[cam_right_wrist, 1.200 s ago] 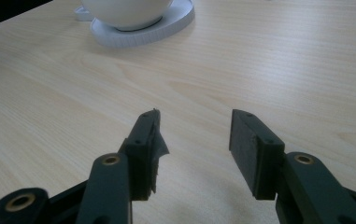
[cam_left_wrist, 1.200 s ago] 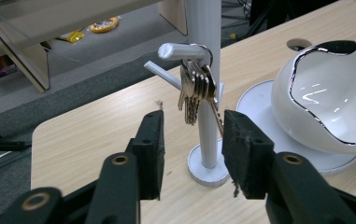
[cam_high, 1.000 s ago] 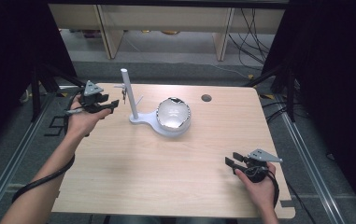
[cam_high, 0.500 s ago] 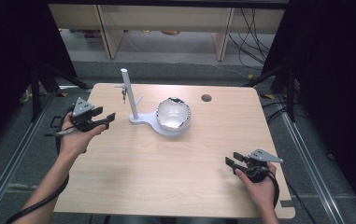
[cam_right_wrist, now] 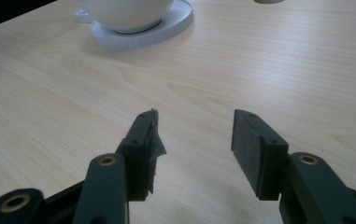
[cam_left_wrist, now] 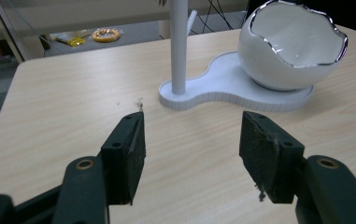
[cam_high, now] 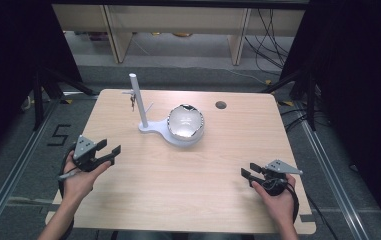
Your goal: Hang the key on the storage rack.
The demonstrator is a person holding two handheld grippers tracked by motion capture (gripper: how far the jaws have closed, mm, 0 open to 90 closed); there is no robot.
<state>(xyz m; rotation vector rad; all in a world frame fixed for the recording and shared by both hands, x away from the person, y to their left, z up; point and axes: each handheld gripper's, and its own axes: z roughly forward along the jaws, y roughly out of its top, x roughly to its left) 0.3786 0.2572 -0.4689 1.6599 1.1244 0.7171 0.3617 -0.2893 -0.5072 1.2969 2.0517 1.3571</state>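
Note:
A white stand with an upright post and a broken-egg-shaped white bowl with a silver rim sits at the middle back of the wooden table. A small dark item hangs from a peg on the post. My left gripper is open at the table's left edge, jaws pointing toward the stand and bowl. My right gripper is open near the front right, low over the table, with the stand's base far ahead. Nothing is between either pair of jaws.
A round hole is in the table top at the back right. Shelving and cables stand on the floor behind the table. A yellow coil lies on the floor beyond the table's far edge.
My left gripper has drawn back from beside the post toward the front left edge of the table, staying open. The right gripper has not moved.

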